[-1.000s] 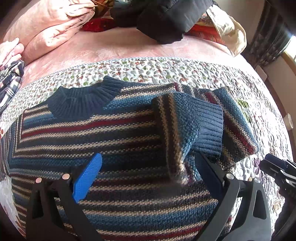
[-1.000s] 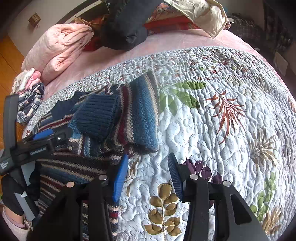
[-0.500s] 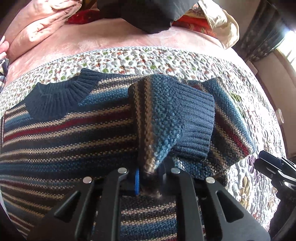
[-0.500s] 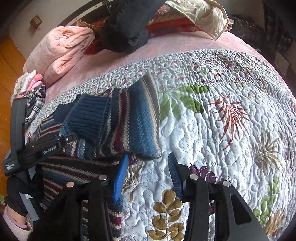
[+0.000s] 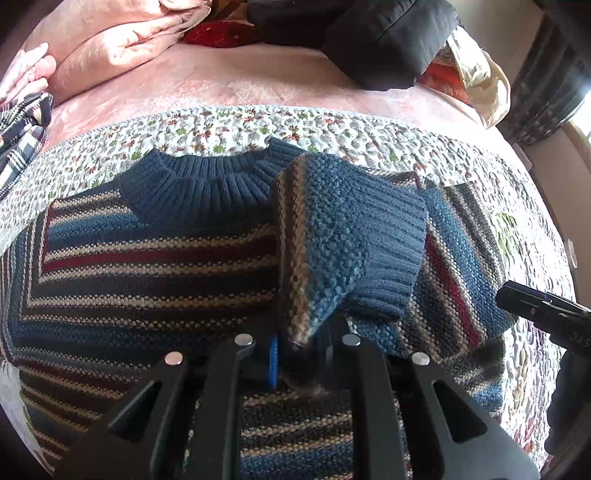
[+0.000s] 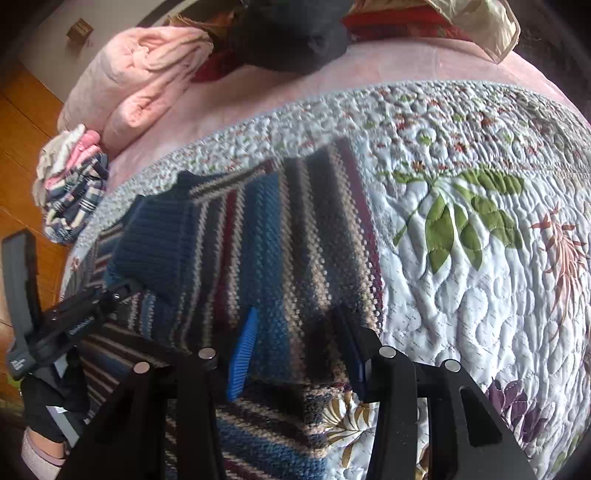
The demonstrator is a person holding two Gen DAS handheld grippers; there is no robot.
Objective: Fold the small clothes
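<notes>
1. Our left gripper point(image 5: 299, 347) is clenched on the sleeve point(image 5: 343, 236) of the striped sweater point(image 5: 155, 266). A second ago its jaws stood wide apart over the sweater's body; half a second ago they had already pinched the sleeve's edge, and now they hold it raised, the ribbed cuff point(image 5: 388, 258) hanging to the right of the pinch.

2. Our right gripper point(image 6: 295, 350) has moved too — from over the bare quilt point(image 6: 480, 295) beside the sweater's edge to over the folded sleeve side of the knit. Its jaws are released, spread wide, with striped knit showing between them; we cannot tell whether the pads touch the cloth.

3. What this means, as we judge it: the sleeve fold is under way, not finished. The left side carries the sleeve across the chest, and the right looks ready to take or steady the shoulder fold. The risk is the thick knit slipping from a shallow pinch.

4. The sweater itself lies flat on the quilt, collar point(image 5: 207, 184) toward the quilt's far edge, where the pink blanket point(image 5: 236, 85) begins. It is chunky knit with navy ribbing at neck and cuff, and blue, cream, dark red and black stripes — horizontal on the body, running lengthwise where the right side is turned in.

5. Beyond the far edge sit a pink bundle point(image 6: 140, 81) and a dark garment point(image 5: 369, 33); a plaid pile point(image 6: 74, 199) lies off the left corner.
</notes>
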